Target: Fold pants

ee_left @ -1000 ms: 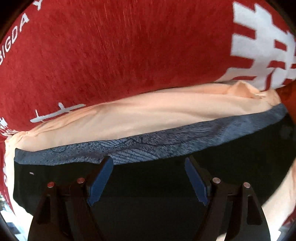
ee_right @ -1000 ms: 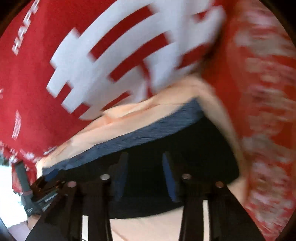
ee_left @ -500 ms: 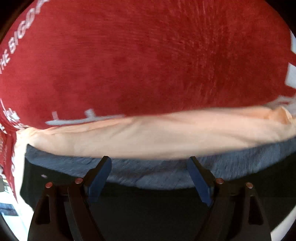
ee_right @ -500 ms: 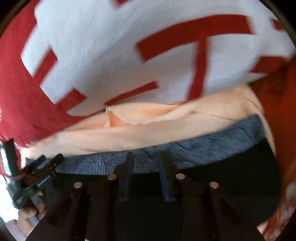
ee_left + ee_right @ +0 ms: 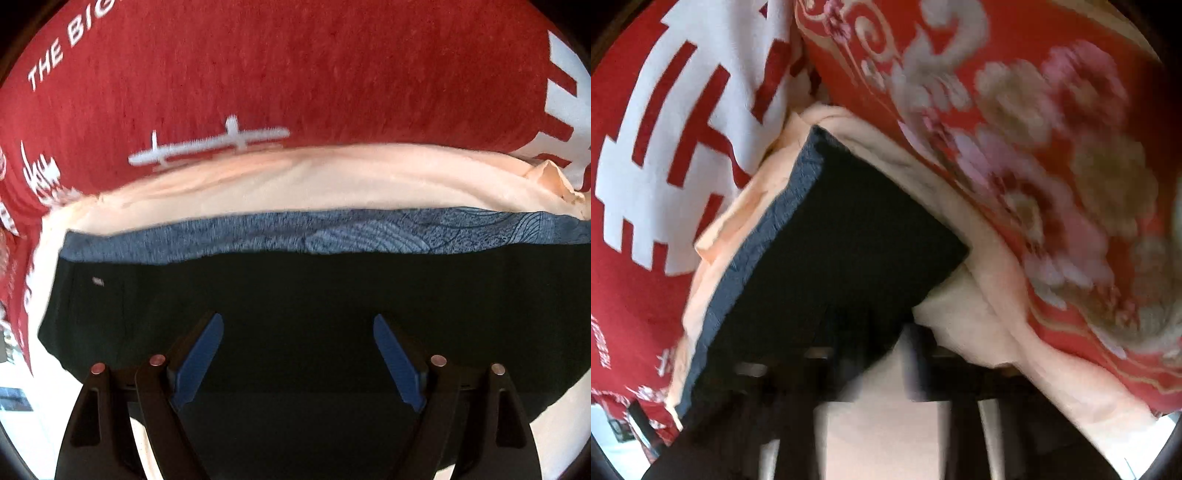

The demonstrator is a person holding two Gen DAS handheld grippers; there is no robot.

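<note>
A red blanket with white lettering underlies a peach cloth, on which the folded black pants lie, their grey-blue band and long axis running left to right in the left view. Left gripper: spread wide above the pants, pinching nothing. Right gripper: jaws closing near the pants' corner, blurred; whether cloth lies between them cannot be told.
</note>
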